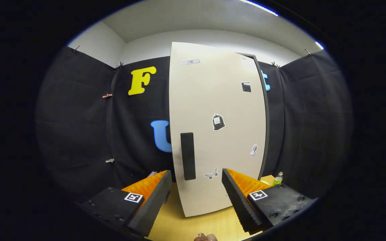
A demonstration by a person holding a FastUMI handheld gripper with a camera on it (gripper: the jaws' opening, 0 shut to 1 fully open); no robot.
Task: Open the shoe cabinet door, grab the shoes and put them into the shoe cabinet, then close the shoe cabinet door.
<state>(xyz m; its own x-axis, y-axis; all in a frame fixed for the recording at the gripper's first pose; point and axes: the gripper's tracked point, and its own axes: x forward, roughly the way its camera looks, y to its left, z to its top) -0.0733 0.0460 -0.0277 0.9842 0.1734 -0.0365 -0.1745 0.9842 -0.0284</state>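
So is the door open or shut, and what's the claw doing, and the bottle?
Cabinet door: swung partly open, its edge with the dark handle turned toward the claw.
Claw: open, fingers spread wide, gripping nothing, the door's lower part between and just beyond them.
Bottle: standing upright beyond the right finger; too small to tell if it is capped.
Stickers: stuck flat on the door.

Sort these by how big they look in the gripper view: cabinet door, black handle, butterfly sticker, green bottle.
1. cabinet door
2. black handle
3 and 4. butterfly sticker and green bottle, too alike to rank.
Hand-held gripper is open.
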